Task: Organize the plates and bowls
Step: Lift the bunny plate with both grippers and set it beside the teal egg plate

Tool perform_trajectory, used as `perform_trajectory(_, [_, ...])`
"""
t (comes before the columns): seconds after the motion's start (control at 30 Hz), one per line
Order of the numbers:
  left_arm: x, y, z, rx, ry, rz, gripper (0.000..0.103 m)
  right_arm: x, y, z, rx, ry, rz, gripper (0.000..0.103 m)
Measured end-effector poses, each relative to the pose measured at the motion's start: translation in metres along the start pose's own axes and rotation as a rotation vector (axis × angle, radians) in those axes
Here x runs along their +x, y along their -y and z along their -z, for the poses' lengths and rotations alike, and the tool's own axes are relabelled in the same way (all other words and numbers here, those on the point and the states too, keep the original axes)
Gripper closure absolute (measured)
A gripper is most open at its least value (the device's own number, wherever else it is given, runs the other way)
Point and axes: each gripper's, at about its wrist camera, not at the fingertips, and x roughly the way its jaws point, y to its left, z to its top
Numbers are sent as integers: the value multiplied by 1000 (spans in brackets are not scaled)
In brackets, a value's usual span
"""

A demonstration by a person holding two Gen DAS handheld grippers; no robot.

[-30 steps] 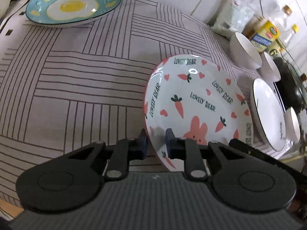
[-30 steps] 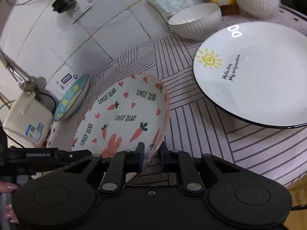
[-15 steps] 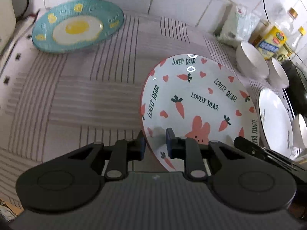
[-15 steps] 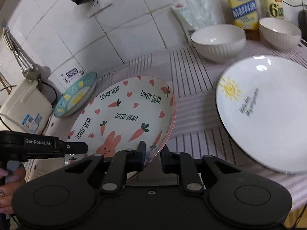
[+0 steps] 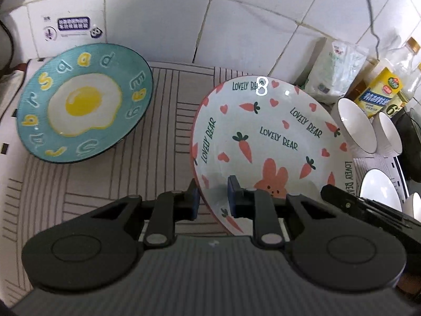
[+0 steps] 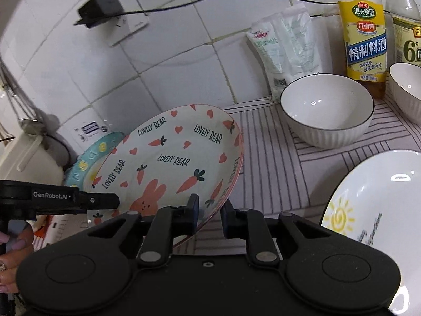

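The pink-rimmed "Lovely Bear" carrot plate (image 5: 268, 142) hangs above the striped cloth, held at both sides. My left gripper (image 5: 211, 197) is shut on its near left rim. My right gripper (image 6: 209, 212) is shut on its right rim; the plate also shows in the right wrist view (image 6: 171, 158). The teal fried-egg plate (image 5: 81, 102) lies at the back left by the tiled wall, partly hidden behind the carrot plate in the right wrist view (image 6: 89, 158). A white sun plate (image 6: 373, 218) lies at the right. Two white bowls (image 6: 327, 110) (image 6: 406, 87) stand behind it.
Two sauce bottles (image 6: 364, 34) and a white pouch (image 6: 286, 47) stand against the tiled wall (image 5: 210, 18) at the back right. A charger and cable (image 6: 100, 8) hang on the wall. A white appliance (image 6: 29, 163) sits at the far left.
Both grippers have lifted the carrot plate off the cloth and carried it back-left toward the teal egg plate and the wall. The sun plate and bowls have not moved.
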Motion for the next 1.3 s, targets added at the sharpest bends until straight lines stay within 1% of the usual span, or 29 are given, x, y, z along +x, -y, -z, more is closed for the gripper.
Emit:
perform_trajectory(0.2, [27, 2, -4, 10, -46, 10, 83, 16, 8, 4, -6, -30, 51, 80])
perform_trajectory(0.3, [35, 3, -6, 14, -53, 2, 83, 23, 12, 6, 8, -45, 60, 80])
perform_trajectory(0.53, [38, 0, -6, 9, -71, 28, 83, 21, 10, 10, -20, -42, 87, 79])
perform_trajectory(0.7, [42, 1, -3, -6, -93, 16, 83, 24, 11, 16, -2, -62, 99, 76])
perform_trajectory(0.73, [43, 2, -4, -10, -96, 14, 83, 23, 10, 17, -2, -65, 101, 74])
perform_trajectory(0.8, [41, 5, -4, -14, -102, -5, 82, 20, 5, 19, -36, -65, 124, 72])
perform_trajectory(0.87, [36, 13, -3, 28, -97, -41, 81, 8, -4, 23, -94, -36, 180, 66])
perform_trajectory(0.93, [28, 22, 0, 80, -87, -86, 78, -9, -9, 28, -115, -8, 189, 62])
perform_trajectory(1.0, [18, 29, 3, 111, -95, -105, 74, -26, -9, 35, -96, 10, 174, 60])
perform_trajectory(1.07, [7, 32, 4, 125, -110, -116, 70, -46, -8, 42, -76, 33, 167, 56])
perform_trajectory(1.1, [1, 33, 6, 134, -110, -124, 69, -56, -7, 44, -73, 46, 170, 56])
perform_trajectory(1.17, [-10, 39, 9, 160, -110, -146, 62, -73, -6, 49, -65, 71, 185, 54])
perform_trajectory(1.3, [-26, 50, 14, 189, -129, -144, 62, -109, -1, 56, -22, 97, 196, 53])
